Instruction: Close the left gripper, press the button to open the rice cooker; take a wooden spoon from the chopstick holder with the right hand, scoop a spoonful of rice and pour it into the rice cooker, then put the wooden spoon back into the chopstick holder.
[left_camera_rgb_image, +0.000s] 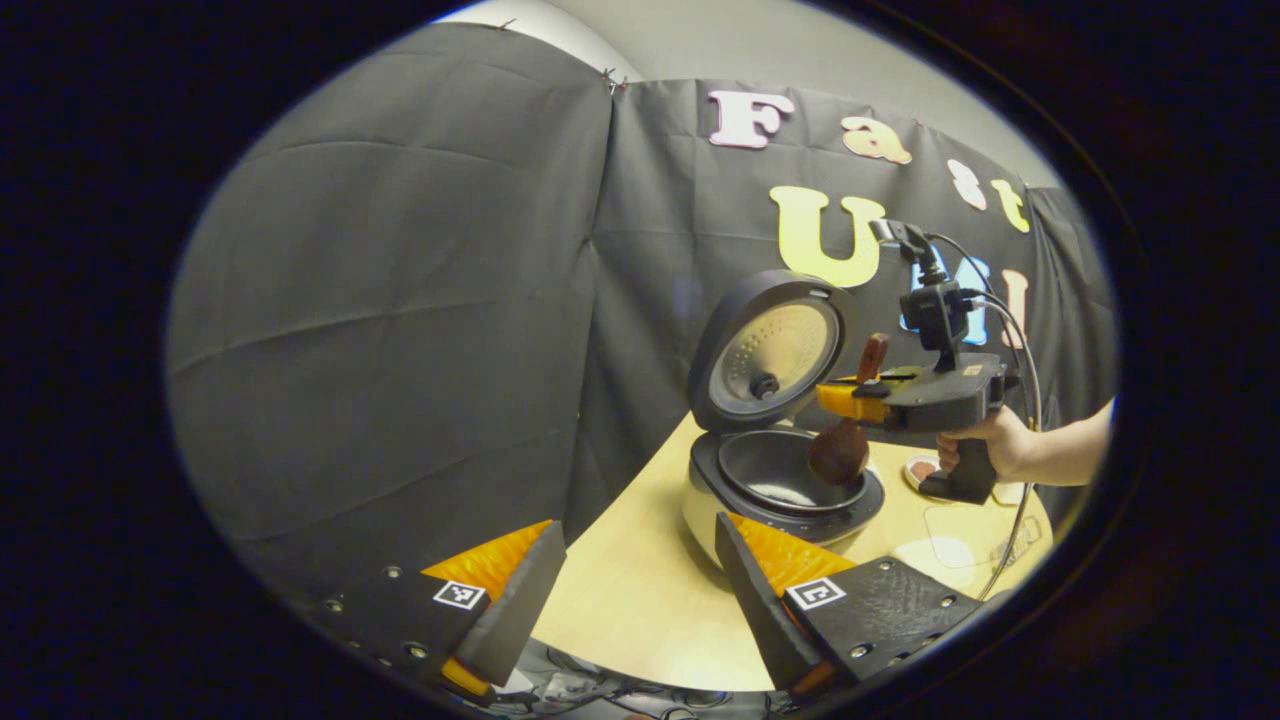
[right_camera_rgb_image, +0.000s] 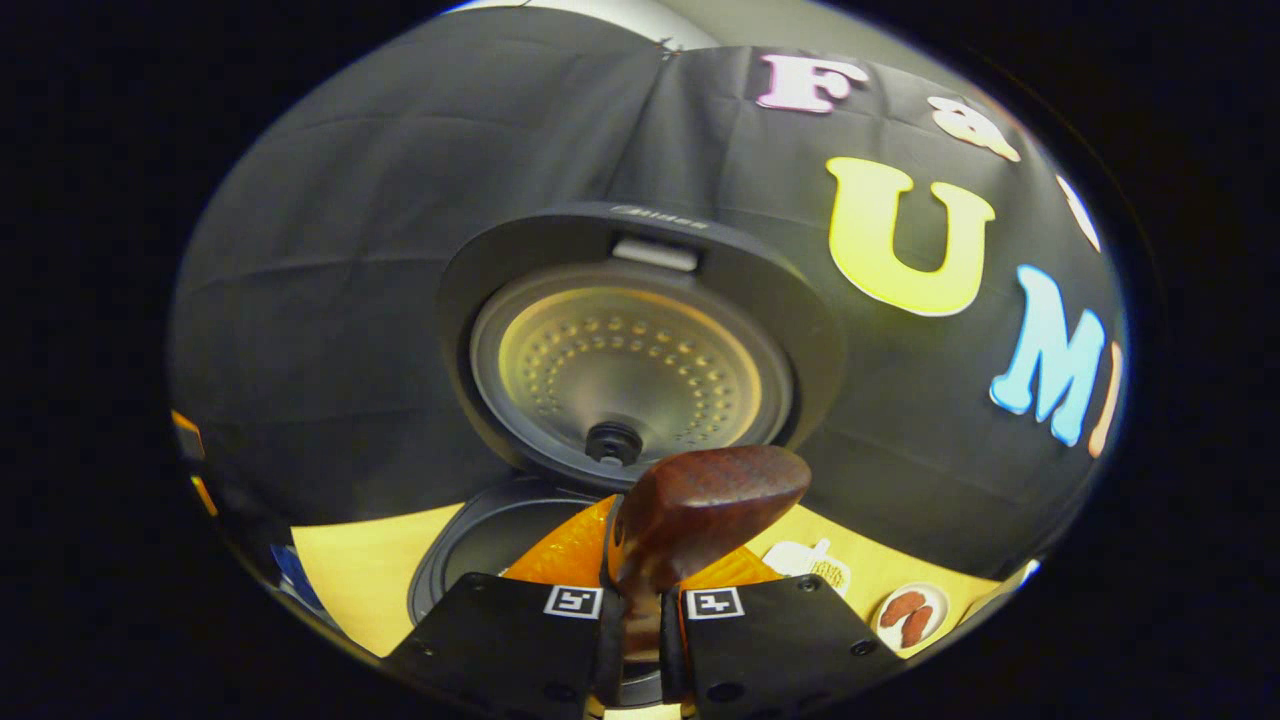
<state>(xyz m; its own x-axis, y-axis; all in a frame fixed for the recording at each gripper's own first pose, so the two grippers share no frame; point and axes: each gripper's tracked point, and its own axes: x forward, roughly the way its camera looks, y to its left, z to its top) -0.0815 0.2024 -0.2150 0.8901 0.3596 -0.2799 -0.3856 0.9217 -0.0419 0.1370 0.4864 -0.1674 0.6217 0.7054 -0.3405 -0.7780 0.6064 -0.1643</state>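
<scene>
— Fingers first: what are they doing?

— Fingers (right_camera_rgb_image: 610, 640) of the right gripper (right_camera_rgb_image: 640, 615) are pinching the wooden spoon (right_camera_rgb_image: 700, 505) by its handle; the left gripper (left_camera_rgb_image: 640, 590) is hanging back with its jaws standing wide apart, holding nothing.

— And beyond them?

— From the left gripper view, the spoon's bowl is tipping down over the inner pot of the rice cooker (left_camera_rgb_image: 780, 480), whose lid (left_camera_rgb_image: 770, 350) is standing open above it. A hand (left_camera_rgb_image: 985, 445) is gripping the right tool over the table (left_camera_rgb_image: 630, 590).

— So how far along is it?

— Button step looks done. I'm judging the pour is underway or just ending, though I can't make out any rice. Returning the spoon to the chopstick holder is what's left.
</scene>
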